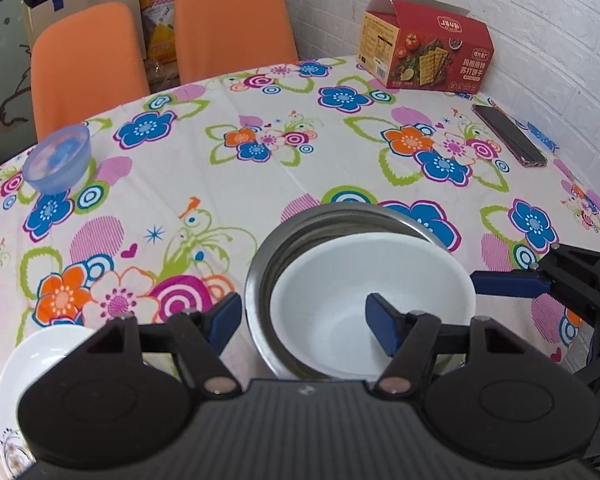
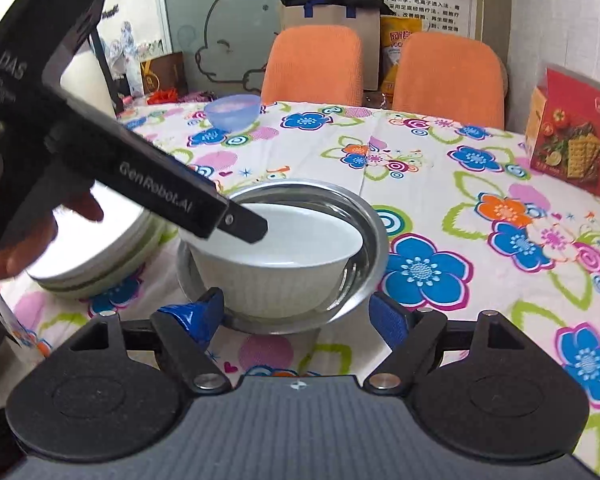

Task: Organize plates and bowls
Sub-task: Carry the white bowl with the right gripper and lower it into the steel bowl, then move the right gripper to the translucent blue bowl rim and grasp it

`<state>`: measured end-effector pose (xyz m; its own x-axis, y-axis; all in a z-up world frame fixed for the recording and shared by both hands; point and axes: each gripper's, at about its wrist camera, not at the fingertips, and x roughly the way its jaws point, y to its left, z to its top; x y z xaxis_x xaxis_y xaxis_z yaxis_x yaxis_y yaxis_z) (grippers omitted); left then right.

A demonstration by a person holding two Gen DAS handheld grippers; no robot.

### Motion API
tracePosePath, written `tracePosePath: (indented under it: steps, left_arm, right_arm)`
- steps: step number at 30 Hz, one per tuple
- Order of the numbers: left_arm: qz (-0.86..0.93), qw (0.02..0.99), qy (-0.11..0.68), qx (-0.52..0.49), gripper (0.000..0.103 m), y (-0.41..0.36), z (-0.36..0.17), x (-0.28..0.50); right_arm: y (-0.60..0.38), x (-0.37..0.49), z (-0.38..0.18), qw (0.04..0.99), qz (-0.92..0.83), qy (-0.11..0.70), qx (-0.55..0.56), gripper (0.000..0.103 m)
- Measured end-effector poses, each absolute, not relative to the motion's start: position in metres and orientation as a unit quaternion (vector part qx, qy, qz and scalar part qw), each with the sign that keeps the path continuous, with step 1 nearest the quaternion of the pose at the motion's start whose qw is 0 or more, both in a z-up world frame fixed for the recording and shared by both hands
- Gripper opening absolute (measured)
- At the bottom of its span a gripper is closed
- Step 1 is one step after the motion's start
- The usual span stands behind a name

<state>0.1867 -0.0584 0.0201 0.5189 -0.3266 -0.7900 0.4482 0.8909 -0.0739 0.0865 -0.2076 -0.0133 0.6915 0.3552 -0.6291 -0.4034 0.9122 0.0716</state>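
A white bowl point(image 1: 340, 276) point(image 2: 300, 240) sits tilted inside a wider steel bowl point(image 1: 256, 272) point(image 2: 374, 236) on the flowered tablecloth. My left gripper point(image 1: 304, 324) is open. One of its fingers point(image 1: 224, 316) is outside the steel rim and the other is down inside the white bowl, with no pad pressing. In the right wrist view its black body point(image 2: 140, 176) reaches in from the upper left. My right gripper point(image 2: 296, 316) is open at the steel bowl's near edge, with a finger on each side. From the left wrist view, one blue finger point(image 1: 508, 284) of it points at the white bowl's right rim.
A white plate point(image 1: 40, 360) lies left of the bowls, seen as a green-edged dish point(image 2: 92, 248) under a hand. A pale blue bowl point(image 1: 56, 160) point(image 2: 232, 112) stands far left. A red cracker box point(image 1: 428, 56) point(image 2: 572, 140), a phone point(image 1: 508, 136) and two orange chairs point(image 1: 236, 24) line the far side.
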Motion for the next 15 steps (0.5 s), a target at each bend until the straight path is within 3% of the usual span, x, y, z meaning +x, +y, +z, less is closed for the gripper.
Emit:
tracePosePath:
  steps: [15]
  left_arm:
    - [-0.22, 0.877, 0.424, 0.06, 0.068, -0.051, 0.031, 0.191]
  right_arm:
    - [-0.228, 0.072, -0.001, 0.92, 0.195, 0.34, -0.024, 0.066]
